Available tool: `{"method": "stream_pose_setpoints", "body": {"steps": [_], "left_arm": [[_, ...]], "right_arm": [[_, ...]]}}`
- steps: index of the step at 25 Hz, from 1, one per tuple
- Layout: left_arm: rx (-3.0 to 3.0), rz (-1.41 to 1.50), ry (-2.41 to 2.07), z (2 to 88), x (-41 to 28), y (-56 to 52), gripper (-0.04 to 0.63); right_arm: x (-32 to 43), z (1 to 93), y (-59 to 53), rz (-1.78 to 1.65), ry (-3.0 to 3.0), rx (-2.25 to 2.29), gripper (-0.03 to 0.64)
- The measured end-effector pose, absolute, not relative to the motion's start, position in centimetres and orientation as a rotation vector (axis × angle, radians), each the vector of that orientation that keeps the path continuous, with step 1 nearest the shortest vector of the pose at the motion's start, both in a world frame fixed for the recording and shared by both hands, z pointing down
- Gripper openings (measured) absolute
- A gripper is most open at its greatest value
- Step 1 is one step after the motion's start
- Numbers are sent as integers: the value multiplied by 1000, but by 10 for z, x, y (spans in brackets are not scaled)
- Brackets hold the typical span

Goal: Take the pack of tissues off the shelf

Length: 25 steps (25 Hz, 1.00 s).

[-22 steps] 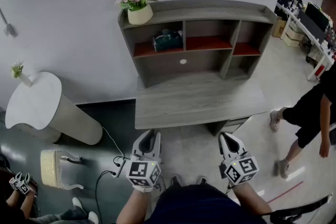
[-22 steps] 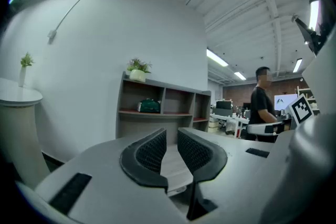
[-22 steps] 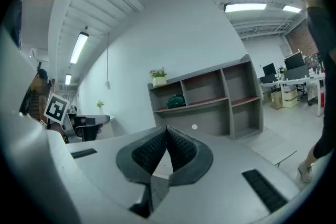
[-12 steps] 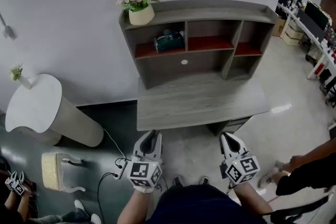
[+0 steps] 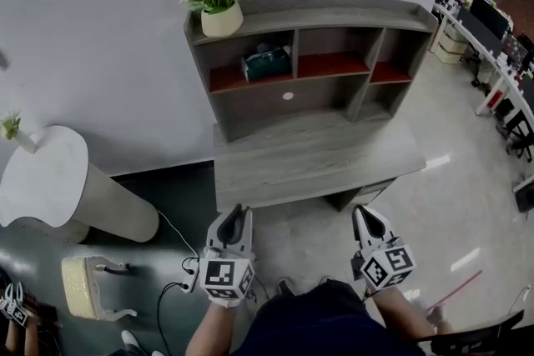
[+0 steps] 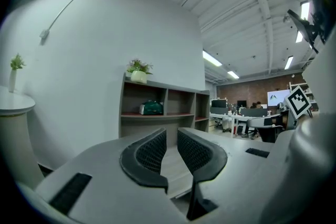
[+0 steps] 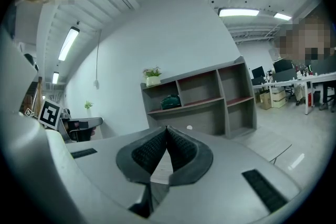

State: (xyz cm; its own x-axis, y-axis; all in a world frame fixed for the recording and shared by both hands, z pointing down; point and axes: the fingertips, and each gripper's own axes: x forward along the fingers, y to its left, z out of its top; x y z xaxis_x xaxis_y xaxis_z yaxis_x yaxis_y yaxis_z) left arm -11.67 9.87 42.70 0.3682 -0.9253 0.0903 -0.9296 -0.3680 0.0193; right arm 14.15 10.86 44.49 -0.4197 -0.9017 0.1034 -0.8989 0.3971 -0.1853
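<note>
The pack of tissues (image 5: pixel 267 63) is dark green and lies in the upper left compartment of the grey shelf unit (image 5: pixel 334 12), on a red board. It also shows small and far off as the pack (image 6: pixel 152 108) in the left gripper view and the pack (image 7: pixel 170 102) in the right gripper view. My left gripper (image 5: pixel 238 217) hangs low in front of the desk, well short of the shelf, its jaws a narrow gap apart with nothing between them (image 6: pixel 171 136). My right gripper (image 5: pixel 367 217) is level with it, and its tips meet on nothing (image 7: pixel 167 131).
The shelf unit stands on a grey desk (image 5: pixel 317 158) against the white wall. A pot of pink flowers (image 5: pixel 221 19) sits on the shelf's top left corner. A white round table (image 5: pixel 42 179) and a pale stool (image 5: pixel 88 288) are at the left, office desks (image 5: pixel 492 37) at the far right.
A person who walked along the right side has left the head view. The view has shifted slightly. Both grippers stay at about the same place before the desk.
</note>
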Motion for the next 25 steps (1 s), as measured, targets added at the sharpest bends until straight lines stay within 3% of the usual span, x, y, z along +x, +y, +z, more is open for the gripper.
{"method": "stream_pose_setpoints", "body": {"steps": [4, 8, 25], "left_arm": [[2523, 92, -1714, 436, -132, 95, 69], [2511, 85, -1676, 446, -135, 90, 18], [2497, 138, -1754, 444, -132, 6, 17]], "right_arm": [[135, 446, 109, -331, 2606, -1714, 11], [130, 455, 105, -373, 2608, -1738, 11], [107, 475, 2, -462, 2707, -1577, 11]]}}
